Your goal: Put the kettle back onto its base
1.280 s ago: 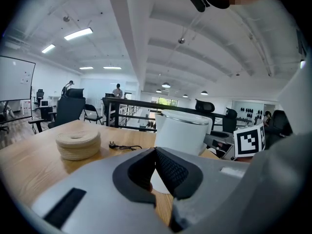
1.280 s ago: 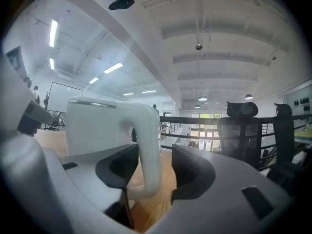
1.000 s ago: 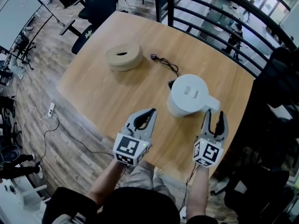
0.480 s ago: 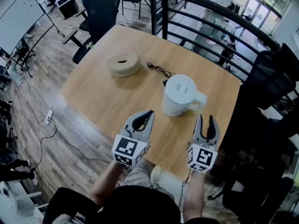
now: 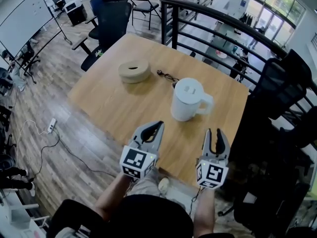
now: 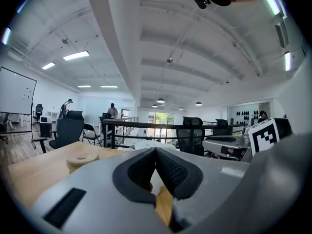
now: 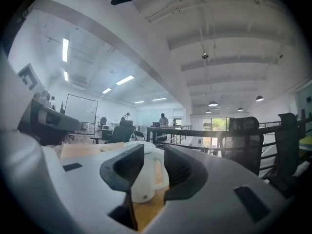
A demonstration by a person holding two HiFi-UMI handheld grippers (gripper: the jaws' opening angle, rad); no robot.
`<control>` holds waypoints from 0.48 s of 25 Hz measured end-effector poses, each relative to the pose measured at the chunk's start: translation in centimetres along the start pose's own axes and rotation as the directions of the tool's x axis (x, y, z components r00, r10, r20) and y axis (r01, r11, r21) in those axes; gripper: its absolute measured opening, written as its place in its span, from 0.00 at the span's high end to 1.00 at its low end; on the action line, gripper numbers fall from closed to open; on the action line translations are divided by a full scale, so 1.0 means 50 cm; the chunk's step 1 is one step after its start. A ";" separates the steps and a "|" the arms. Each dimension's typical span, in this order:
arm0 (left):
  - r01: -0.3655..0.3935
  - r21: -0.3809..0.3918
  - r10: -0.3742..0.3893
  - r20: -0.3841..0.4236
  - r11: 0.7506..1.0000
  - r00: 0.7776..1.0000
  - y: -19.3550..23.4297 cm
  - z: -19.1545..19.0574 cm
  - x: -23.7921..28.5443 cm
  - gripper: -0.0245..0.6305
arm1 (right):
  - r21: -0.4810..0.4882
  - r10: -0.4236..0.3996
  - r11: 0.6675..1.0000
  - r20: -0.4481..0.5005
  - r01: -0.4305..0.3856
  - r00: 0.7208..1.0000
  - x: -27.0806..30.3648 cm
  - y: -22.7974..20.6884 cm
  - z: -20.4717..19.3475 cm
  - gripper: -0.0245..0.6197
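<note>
The white kettle [image 5: 187, 99] stood upright near the table's [image 5: 114, 103] far right corner; whether its base lay beneath stayed hidden. At the near edge, the right gripper's [image 5: 216, 135] jaws had just been narrowing, apart, grasping nothing. The left gripper [image 5: 154, 128] was clenched empty.

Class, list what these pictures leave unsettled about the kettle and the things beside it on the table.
- Any base under the kettle: head view, the kettle's own body covers that spot.
- Most of the kettle: left gripper view, the jaws of the left gripper hide it.
- Where the cord ends: head view, too small.
</note>
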State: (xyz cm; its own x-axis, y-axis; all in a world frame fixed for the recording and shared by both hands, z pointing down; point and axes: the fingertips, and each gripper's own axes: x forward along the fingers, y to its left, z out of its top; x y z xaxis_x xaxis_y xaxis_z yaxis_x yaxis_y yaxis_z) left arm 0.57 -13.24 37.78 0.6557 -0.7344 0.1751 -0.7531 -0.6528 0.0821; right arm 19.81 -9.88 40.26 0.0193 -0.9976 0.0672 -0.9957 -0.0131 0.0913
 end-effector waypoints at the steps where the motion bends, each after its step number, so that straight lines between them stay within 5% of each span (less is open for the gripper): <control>1: -0.001 0.001 0.001 0.005 1.000 1.000 -0.007 0.005 -0.011 0.96 | -0.001 0.003 1.000 0.004 -0.003 1.000 -0.013 0.002 0.007 0.77; 12: -0.005 0.020 0.005 0.038 1.000 0.999 -0.073 0.000 -0.108 0.96 | -0.011 0.014 1.000 0.015 -0.014 1.000 -0.136 0.021 0.015 0.84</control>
State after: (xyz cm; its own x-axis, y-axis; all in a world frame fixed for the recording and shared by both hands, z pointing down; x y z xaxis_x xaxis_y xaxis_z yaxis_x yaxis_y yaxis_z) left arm -0.24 -6.90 36.55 0.6537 -0.7440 0.1385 -0.7554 -0.6523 0.0615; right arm 18.56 -3.16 39.16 0.0038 -0.9985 0.0540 -0.9949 0.0017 0.1008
